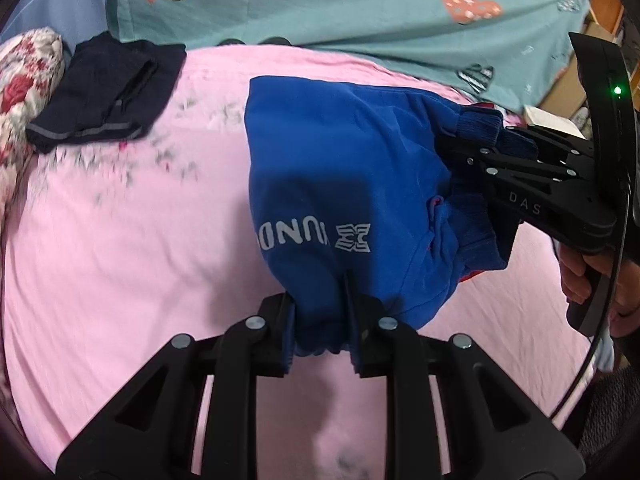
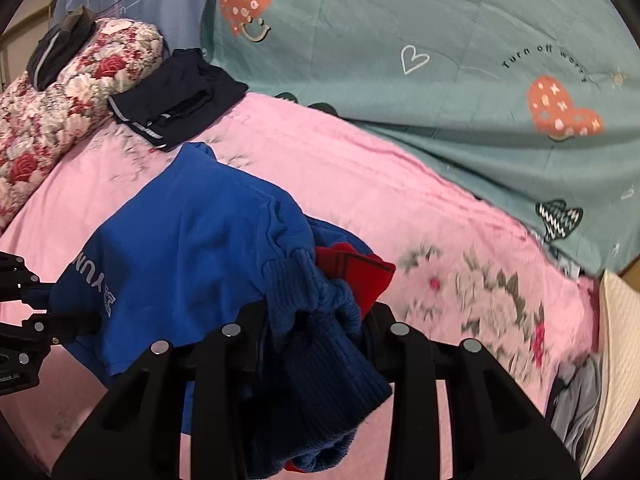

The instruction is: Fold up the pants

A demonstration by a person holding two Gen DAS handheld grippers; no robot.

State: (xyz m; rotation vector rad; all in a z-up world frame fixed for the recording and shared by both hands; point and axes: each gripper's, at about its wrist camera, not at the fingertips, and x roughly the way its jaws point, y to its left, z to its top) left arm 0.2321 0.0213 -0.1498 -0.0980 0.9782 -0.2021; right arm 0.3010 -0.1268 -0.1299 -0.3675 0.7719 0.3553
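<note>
Clamping a bunched fold of blue cloth, the left tool holds the blue pants by one end, its pads pressed tight on the fabric. The right tool grips the other end, shut on the ribbed blue waistband, with a strip of red lining showing just beyond it. Seen from the left wrist, the right tool's black frame carries the raised letters "DAS", and a hand wraps its handle.

White lettering on the pants reads "UND" beside a square emblem in the left view and "YUN" in the right view; the rest is folded out of sight. The garment hangs between the two tools above the pink bed sheet, its long axis running from one tool to the other.

Farther off, dark folded shorts lie on the sheet beside a floral pillow. The teal quilt behind bears the words "Turn off worry".
</note>
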